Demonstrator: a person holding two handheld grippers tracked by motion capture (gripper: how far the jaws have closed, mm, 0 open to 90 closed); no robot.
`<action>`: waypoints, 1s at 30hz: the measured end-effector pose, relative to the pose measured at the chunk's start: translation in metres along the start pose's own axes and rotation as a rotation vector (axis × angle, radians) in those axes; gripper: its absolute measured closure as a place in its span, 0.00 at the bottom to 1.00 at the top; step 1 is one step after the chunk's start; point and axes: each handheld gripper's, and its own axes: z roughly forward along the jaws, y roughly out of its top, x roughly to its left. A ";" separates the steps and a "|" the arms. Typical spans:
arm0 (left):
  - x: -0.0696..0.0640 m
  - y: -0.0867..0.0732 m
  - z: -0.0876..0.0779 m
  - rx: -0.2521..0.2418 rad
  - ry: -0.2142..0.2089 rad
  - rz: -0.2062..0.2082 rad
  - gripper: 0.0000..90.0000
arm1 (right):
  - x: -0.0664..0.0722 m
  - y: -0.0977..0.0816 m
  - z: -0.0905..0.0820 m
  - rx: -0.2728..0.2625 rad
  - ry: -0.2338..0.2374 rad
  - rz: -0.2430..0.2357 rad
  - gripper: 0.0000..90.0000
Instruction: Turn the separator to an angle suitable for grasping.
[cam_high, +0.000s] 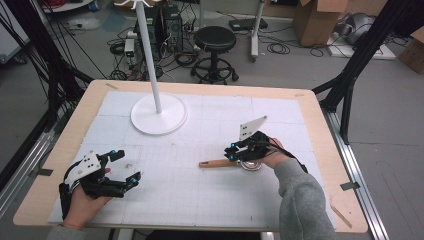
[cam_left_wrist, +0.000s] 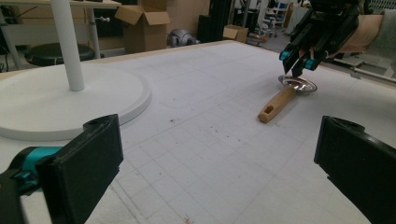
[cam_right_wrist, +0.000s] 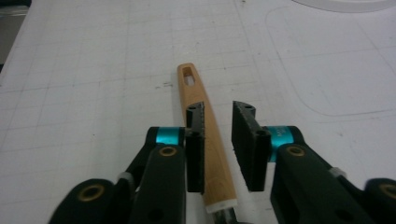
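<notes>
1. Tongs, right: the jaws are drawn narrow astride the wooden handle of the utensil. One pad lies against the wood, while a gap is seen at the other, so no pinch is judged made yet. The handle is straddled near its metal end, presumably so that the load balances when lifted.
2. Tongs, left: the jaws are spread wide and nothing is held. They are rested low at the near left of the table, well apart from the work, evidently kept clear until wanted.
3. Table: a white gridded mat is laid over the wooden top, giving a flat, plain working surface.
4. White stand: the round base and upright pole are set at the far left, well apart from both tongs, possibly as a hanging point.
5. Utensil: it is laid flat at right of centre, with its shallow metal bowl beneath the right tongs and its slotted handle end pointed towards the left tongs.
</notes>
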 end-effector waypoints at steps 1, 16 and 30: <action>0.000 0.000 0.000 -0.002 0.000 -0.001 0.02 | 0.001 0.000 0.001 0.003 0.006 0.001 0.92; 0.000 0.000 0.000 0.001 0.001 -0.003 0.02 | 0.007 0.006 0.023 0.039 0.065 -0.042 1.00; 0.000 0.000 -0.001 -0.003 0.004 -0.004 0.02 | 0.013 0.011 0.046 0.100 0.109 -0.063 1.00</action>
